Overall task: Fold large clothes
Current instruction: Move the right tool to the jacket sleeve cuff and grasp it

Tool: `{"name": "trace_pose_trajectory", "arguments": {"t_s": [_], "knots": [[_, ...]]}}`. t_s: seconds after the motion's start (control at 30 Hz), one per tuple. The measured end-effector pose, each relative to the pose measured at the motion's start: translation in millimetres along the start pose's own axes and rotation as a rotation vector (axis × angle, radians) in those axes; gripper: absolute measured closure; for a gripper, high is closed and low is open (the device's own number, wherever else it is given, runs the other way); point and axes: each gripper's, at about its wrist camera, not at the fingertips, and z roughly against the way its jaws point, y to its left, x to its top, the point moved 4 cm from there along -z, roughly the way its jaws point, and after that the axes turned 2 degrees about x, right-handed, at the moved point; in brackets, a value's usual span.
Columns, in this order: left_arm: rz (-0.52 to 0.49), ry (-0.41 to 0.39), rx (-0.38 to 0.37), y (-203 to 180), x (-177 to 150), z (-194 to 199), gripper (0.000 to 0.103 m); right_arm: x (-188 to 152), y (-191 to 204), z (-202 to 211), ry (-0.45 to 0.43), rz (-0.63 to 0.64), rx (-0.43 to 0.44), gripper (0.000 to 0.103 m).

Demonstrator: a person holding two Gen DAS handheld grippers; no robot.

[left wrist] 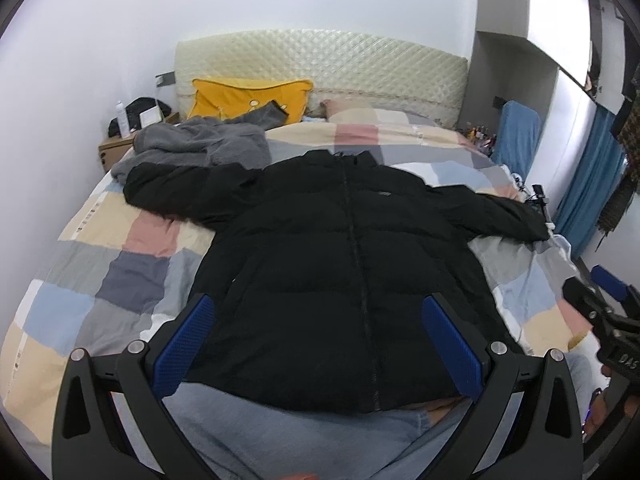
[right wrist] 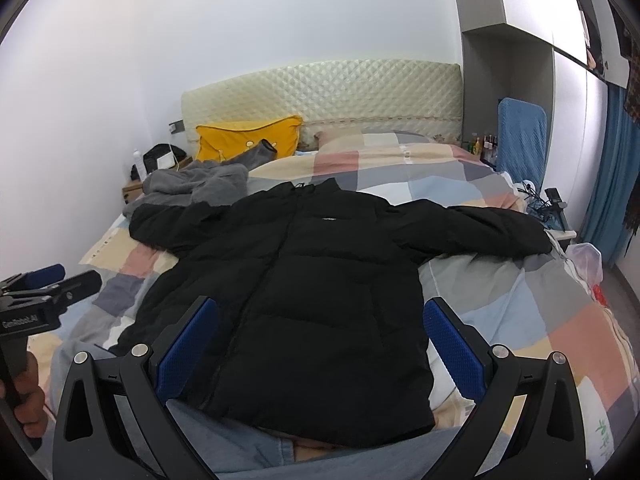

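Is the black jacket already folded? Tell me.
No, the black jacket lies flat on the bed with both sleeves spread out.

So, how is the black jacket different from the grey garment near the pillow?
The black jacket lies spread flat in the middle of the bed, sleeves out to both sides; the grey garment is bunched in a heap by the yellow pillow. The jacket looks puffy and quilted, the grey garment fleecy. The jacket covers more of the bed. Both rest on the checked quilt, and neither is folded.
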Motion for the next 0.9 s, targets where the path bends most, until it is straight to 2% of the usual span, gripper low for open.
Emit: {"name": "trace_pose_trajectory", "arguments": {"t_s": [0.37, 0.9], "knots": [[0.016, -0.033, -0.110, -36.6, 32.5, 1.0, 0.000, 27.0, -39.4, 5.7, -0.037, -0.027, -0.032, 0.000], [-0.059, -0.069, -0.153, -94.7, 68.4, -22.5, 0.000, 61.8, -131.5, -0.1, -0.102, -0.073, -0.135, 0.000]]}}
